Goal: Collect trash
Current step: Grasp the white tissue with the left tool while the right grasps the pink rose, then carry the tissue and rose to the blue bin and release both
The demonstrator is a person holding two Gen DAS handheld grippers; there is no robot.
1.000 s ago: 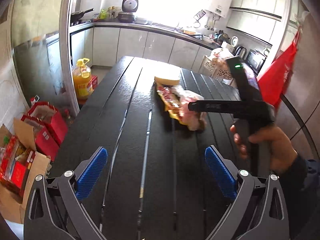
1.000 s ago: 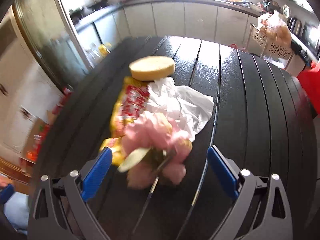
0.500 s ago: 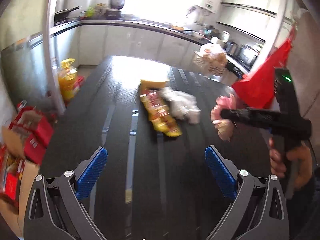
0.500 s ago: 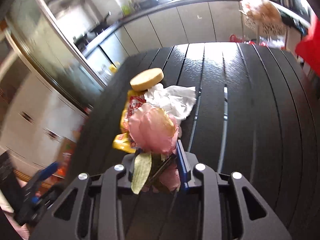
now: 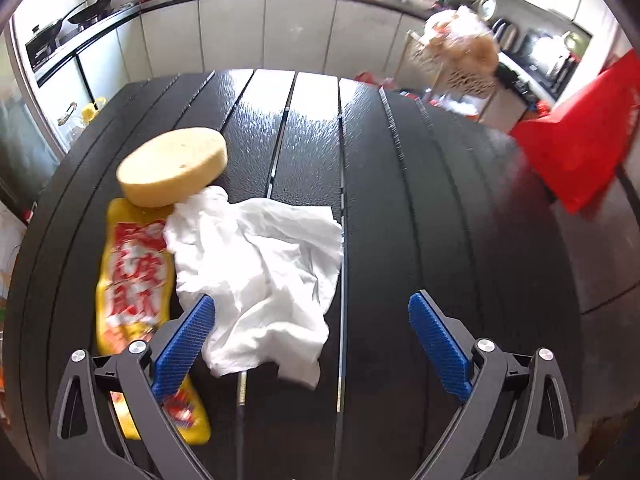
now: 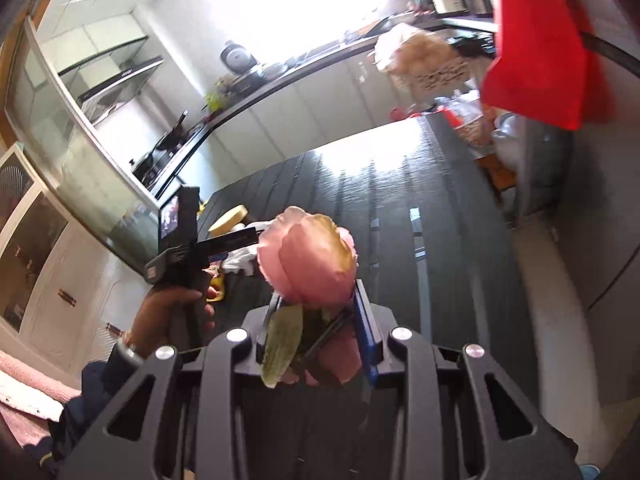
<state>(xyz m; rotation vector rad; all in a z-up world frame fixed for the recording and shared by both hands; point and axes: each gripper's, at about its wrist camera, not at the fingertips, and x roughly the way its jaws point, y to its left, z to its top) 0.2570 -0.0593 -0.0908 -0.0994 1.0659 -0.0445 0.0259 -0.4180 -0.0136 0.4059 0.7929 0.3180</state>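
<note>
My right gripper (image 6: 320, 312) is shut on a wilted pink flower (image 6: 308, 260) with a green leaf (image 6: 282, 340), held up above the black table (image 6: 400, 200). My left gripper (image 5: 312, 340) is open and hangs low over a crumpled white tissue (image 5: 264, 272), which lies between its blue pads (image 5: 184, 344). A yellow and red snack wrapper (image 5: 132, 280) lies to the tissue's left, partly under the left finger. A round yellow sponge (image 5: 172, 172) sits behind the wrapper. The left gripper also shows in the right wrist view (image 6: 224, 254), over the same pile.
A red bag (image 5: 580, 144) hangs off the table's right side; it also shows in the right wrist view (image 6: 540, 40). A white basket with bags (image 5: 452, 60) stands beyond the far right corner. Kitchen counters (image 5: 280, 8) run along the back wall.
My right gripper closed on the flower and lifted it up and to the right, away from the pile. My left gripper moved forward and down over the tissue.
</note>
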